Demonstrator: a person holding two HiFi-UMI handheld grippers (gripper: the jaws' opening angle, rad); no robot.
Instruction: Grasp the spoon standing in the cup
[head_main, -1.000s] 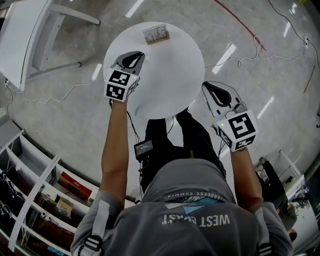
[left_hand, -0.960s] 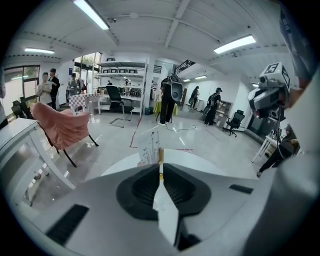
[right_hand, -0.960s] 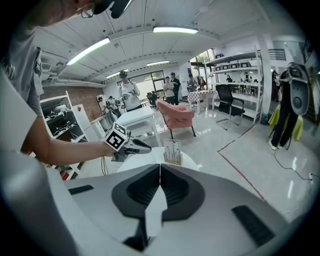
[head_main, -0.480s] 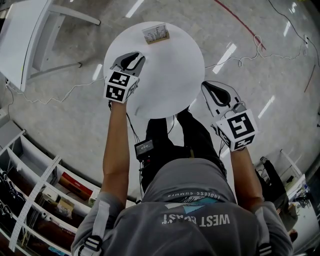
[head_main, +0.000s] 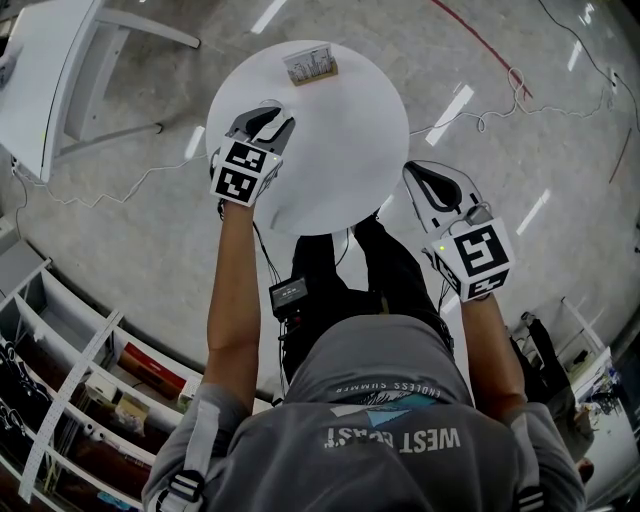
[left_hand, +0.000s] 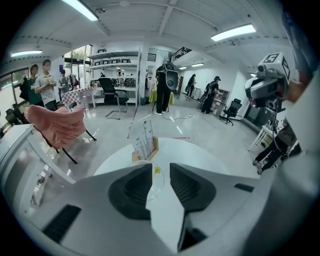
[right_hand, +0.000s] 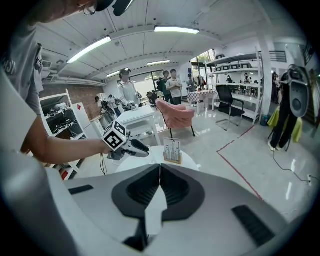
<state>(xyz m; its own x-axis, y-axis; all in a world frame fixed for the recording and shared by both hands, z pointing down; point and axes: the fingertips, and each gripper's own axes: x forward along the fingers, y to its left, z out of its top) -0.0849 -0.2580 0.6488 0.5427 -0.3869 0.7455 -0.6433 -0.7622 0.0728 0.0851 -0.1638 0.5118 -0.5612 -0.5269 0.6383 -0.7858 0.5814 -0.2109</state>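
While your left gripper (head_main: 272, 112) hangs nose-down over the round white table (head_main: 350, 150), its jaws have just been opening. They now stand wide apart, pads bare, gripping nothing. Just ahead of the tips, seen through the gap in the left gripper view, sits a clear cup (left_hand: 156, 184). Part of it shows in the gap, and the rest is hidden behind the jaw on the left side. Neither pad touches it. A small yellow bit (left_hand: 157, 170) shows at the cup, close to the gap's centre line; whether that is the spoon, you cannot tell at this size. Farther ahead of the same tips, past the cup and slightly left, a wooden card holder (left_hand: 144, 146) with a clear printed card stands upright near the table's far edge. The head view does not pick out the cup against the white top. Your right gripper (right_hand: 160, 166) is held off the table's near edge, well apart to the right of the left one and also pitched down. Its jaws are pressed together tip to tip, with nothing between them. From its view the left gripper sits ahead and to the left, and the card holder lies ahead beyond the tips.
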